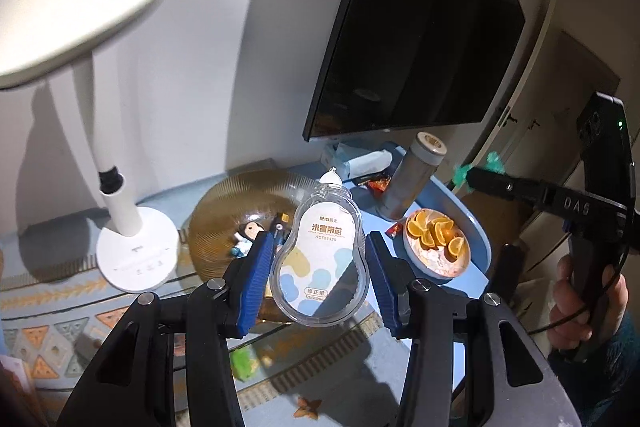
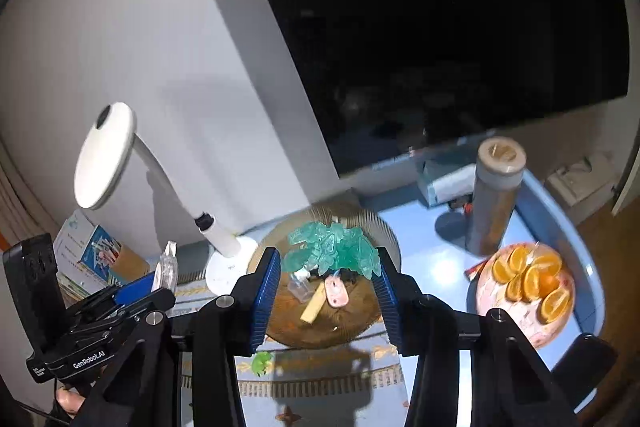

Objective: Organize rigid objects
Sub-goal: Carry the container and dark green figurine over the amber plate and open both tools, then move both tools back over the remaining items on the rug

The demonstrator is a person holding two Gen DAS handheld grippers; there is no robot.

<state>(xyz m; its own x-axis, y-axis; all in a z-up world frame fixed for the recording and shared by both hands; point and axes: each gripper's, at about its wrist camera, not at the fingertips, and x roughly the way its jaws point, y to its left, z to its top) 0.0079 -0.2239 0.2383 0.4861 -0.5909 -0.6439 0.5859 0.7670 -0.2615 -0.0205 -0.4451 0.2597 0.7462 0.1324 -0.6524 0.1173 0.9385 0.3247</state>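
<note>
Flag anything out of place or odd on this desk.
A small green toy lies alone on the patterned mat, outside the brown ribbed tray where other trinkets sit. Red snack wrappers lie loose beside the grey cylindrical bottle. The plate of cut orange wedges seems odd among the desk items. Nothing looks spilled or broken.

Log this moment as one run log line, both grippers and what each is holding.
left gripper: shut on correction tape case | right gripper: shut on green toy cluster | both above amber ribbed plate

Black-framed left tongs [image 1: 320,267] and right tongs [image 2: 326,291] carry ribbed blue pads and silver screws.
</note>
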